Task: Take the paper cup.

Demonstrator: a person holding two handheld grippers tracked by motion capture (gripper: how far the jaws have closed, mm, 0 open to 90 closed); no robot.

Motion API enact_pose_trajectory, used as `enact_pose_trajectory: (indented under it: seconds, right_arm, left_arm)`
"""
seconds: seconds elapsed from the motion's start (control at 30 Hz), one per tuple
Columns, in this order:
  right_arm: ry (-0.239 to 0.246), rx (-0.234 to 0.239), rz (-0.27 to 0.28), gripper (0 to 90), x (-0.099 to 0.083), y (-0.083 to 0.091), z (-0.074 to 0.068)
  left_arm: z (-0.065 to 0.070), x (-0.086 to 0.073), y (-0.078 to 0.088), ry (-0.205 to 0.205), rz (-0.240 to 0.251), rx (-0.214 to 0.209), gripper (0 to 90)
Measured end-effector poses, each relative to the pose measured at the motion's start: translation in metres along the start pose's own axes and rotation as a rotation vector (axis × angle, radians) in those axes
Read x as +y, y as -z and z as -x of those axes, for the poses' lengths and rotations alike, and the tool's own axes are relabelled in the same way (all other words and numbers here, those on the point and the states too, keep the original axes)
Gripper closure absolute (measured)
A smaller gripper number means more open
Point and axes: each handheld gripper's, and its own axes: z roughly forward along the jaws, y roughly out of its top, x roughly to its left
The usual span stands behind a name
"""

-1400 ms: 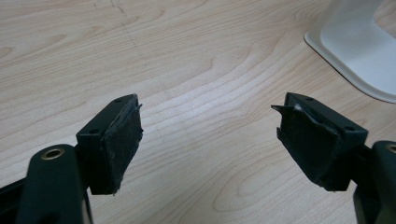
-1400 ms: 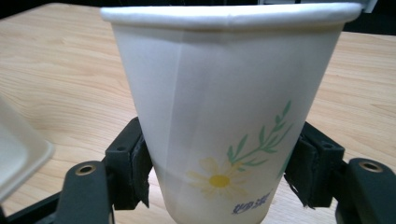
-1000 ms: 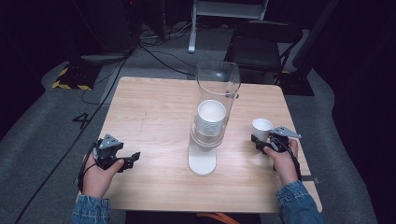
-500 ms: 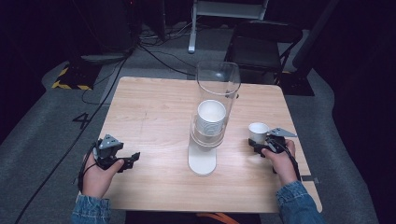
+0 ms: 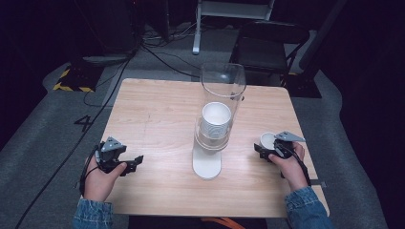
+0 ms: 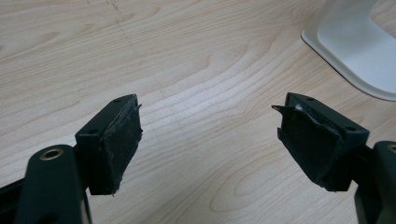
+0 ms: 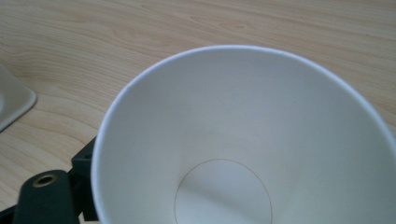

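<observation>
Since a second ago the right tool [image 5: 265, 149] has drawn its white paper cup [image 5: 267, 140] slightly toward the person and inward on the desk [image 5: 157, 114]; the left tool [image 5: 134, 162] has kept its place.

From the high view, a tall clear tube dispenser [image 5: 222, 86] stands at the middle of the wooden desk on a white base [image 5: 207, 164], with a stack of white cups [image 5: 216, 119] inside it. The right tool sits to the right of the base, near the desk's right edge, held in the right hand [image 5: 286, 164], with the single paper cup at its tip. The left tool lies to the left of the base, well apart from it, held in the left hand [image 5: 98, 179], its tip pointing toward the base. A black chair [image 5: 267, 47] stands on the floor beyond the desk.

From the left gripper view, the left tool [image 6: 208, 135] has its two black jaws spread wide with nothing but bare wood between them; a corner of the white base [image 6: 355, 46] shows at the upper right.

From the right gripper view, the paper cup [image 7: 243, 140] is seen from above, open mouth toward the camera, its inside empty. One black jaw presses against the cup's left wall; the other jaw is hidden behind the cup, so the tool appears closed on it. A corner of the white base [image 7: 11, 100] shows at the left edge.
</observation>
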Motion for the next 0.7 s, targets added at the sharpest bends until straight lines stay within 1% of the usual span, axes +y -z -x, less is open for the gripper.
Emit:
enact_pose_trajectory:
  seconds: [0.13, 0.23, 0.27, 0.3, 0.4, 0.43, 0.47, 0.53, 0.57, 0.6, 0.63, 0.7]
  right_arm:
    - [0.005, 0.002, 0.019, 16.0, 0.002, 0.008, -0.001]
    - [0.008, 0.004, 0.054, 15.8, 0.005, 0.018, 0.000]
    - [0.004, 0.010, 0.078, 15.8, 0.007, 0.024, 0.002]
    - [0.004, 0.010, 0.078, 15.8, 0.007, 0.024, 0.002]
    - [0.008, 0.014, 0.109, 15.7, 0.011, 0.034, 0.002]
    - [0.003, 0.023, 0.120, 15.7, 0.012, 0.036, 0.002]
    - [0.002, 0.038, 0.116, 15.7, 0.013, 0.039, 0.003]
    - [0.005, 0.039, 0.116, 15.7, 0.013, 0.040, 0.003]
    - [-0.009, 0.050, 0.110, 15.8, 0.011, 0.040, 0.003]
    - [-0.009, 0.050, 0.110, 15.8, 0.011, 0.040, 0.003]
    - [-0.017, 0.054, 0.101, 15.8, 0.010, 0.039, 0.003]
    - [-0.023, 0.053, 0.085, 15.9, 0.007, 0.034, 0.005]
  left_arm:
    - [0.000, 0.001, 0.000, -0.007, -0.004, -0.005, 20.8]
    - [0.000, 0.002, -0.001, -0.006, 0.003, -0.004, 20.7]
    - [0.000, 0.002, -0.001, -0.003, -0.001, -0.007, 20.6]
    - [0.000, 0.002, -0.001, -0.003, -0.001, -0.007, 20.7]
    - [0.000, 0.002, -0.002, -0.001, -0.001, -0.007, 20.6]
    - [0.000, 0.002, -0.002, -0.004, -0.003, -0.008, 20.6]
    - [0.000, 0.002, -0.003, -0.005, -0.002, -0.004, 20.6]
    - [0.001, 0.002, -0.003, 0.000, -0.002, -0.006, 20.7]
    - [0.001, 0.003, -0.003, -0.002, -0.002, -0.007, 20.6]
    - [0.001, 0.003, -0.003, -0.010, -0.005, -0.008, 20.6]
    - [0.002, 0.003, -0.003, -0.005, -0.003, -0.008, 20.6]
    - [0.002, 0.002, -0.003, -0.008, -0.005, -0.008, 20.6]
